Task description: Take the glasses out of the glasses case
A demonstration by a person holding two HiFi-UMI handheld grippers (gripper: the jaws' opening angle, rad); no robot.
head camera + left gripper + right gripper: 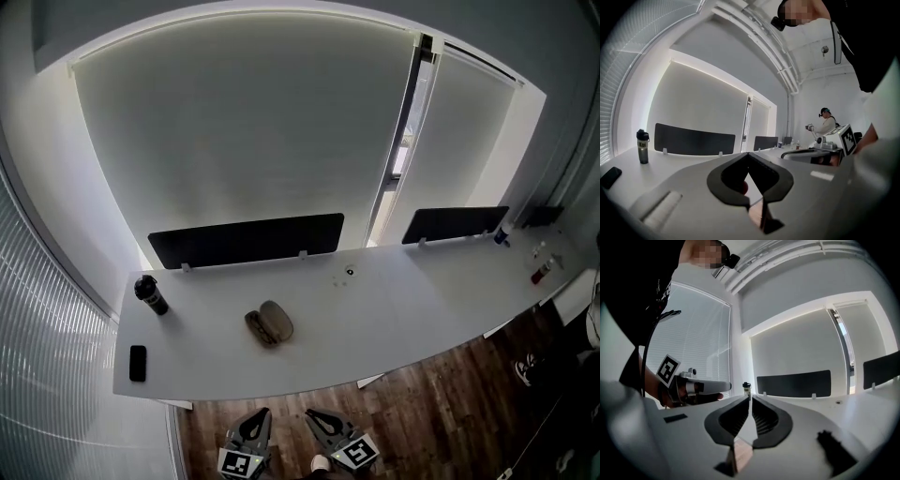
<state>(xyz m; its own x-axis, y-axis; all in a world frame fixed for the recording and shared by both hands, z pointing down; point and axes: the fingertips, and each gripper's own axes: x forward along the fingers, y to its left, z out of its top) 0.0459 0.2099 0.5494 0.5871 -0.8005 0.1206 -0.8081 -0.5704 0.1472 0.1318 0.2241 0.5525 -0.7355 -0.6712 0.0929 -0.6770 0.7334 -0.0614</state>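
The brown glasses case lies on the white table, left of its middle; it seems to stand open, and I cannot make out glasses in it. Both grippers hang below the table's near edge, over the wooden floor, well short of the case. My left gripper is shut and holds nothing, its jaws meeting at the tip. My right gripper is shut and empty as well. The case shows in neither gripper view.
A dark bottle stands at the table's left end, with a black phone nearer the front edge. Two black screens line the far side. Small items sit at the far right end. Another person stands farther off.
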